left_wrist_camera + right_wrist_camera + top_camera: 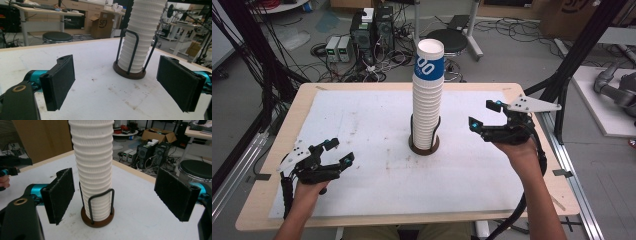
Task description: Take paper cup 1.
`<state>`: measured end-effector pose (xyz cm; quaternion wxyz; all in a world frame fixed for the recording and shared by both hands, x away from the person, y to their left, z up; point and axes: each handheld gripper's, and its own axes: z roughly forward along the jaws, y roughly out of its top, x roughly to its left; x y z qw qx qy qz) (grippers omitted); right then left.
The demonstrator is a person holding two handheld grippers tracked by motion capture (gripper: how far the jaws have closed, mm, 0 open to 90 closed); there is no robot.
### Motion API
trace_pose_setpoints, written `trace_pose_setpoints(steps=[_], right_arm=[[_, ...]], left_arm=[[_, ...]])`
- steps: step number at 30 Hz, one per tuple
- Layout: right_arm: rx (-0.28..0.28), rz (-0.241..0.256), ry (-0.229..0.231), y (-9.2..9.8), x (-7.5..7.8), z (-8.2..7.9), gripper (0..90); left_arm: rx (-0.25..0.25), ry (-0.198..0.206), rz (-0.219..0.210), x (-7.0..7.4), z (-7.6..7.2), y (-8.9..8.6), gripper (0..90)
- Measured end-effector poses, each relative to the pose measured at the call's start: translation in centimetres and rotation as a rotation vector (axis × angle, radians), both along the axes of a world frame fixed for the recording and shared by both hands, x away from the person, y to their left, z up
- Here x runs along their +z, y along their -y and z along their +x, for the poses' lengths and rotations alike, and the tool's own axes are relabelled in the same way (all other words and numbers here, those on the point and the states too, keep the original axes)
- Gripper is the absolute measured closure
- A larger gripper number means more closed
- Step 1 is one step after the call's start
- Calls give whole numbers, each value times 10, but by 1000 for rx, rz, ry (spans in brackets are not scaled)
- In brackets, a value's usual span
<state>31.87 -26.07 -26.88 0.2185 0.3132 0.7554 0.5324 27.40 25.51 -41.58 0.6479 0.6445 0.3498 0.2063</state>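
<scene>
Both tools, left tool (332, 155) and right tool (484, 116), are released. Cup stack (428, 100) stands mid-worktop in its holder (424, 145); I'd close squarely on the top cup, lifting straight up.

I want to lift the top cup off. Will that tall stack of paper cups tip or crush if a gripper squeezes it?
The stack of paper cups rises far above its wire holder, so a sideways push would probably sway it. The thin ribbed walls likely dent under a hard squeeze. It looks light.

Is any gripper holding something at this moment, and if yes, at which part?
Nothing is held. The left gripper and the right gripper are both open, apart from the stack of cups in its holder.
</scene>
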Motion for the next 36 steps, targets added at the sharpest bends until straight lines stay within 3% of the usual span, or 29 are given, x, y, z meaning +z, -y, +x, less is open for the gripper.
trace_pose_setpoints(steps=[13,25,36], right_arm=[[67,-19,-2,-30,57,28,168],[112,-9,-5,-52,91,48,168],[128,-62,-23,-87,112,69,168]], left_arm=[[1,11,2,1,0,2,152],[-4,3,-8,0,1,2,152],[-15,4,-8,0,2,3,154]])
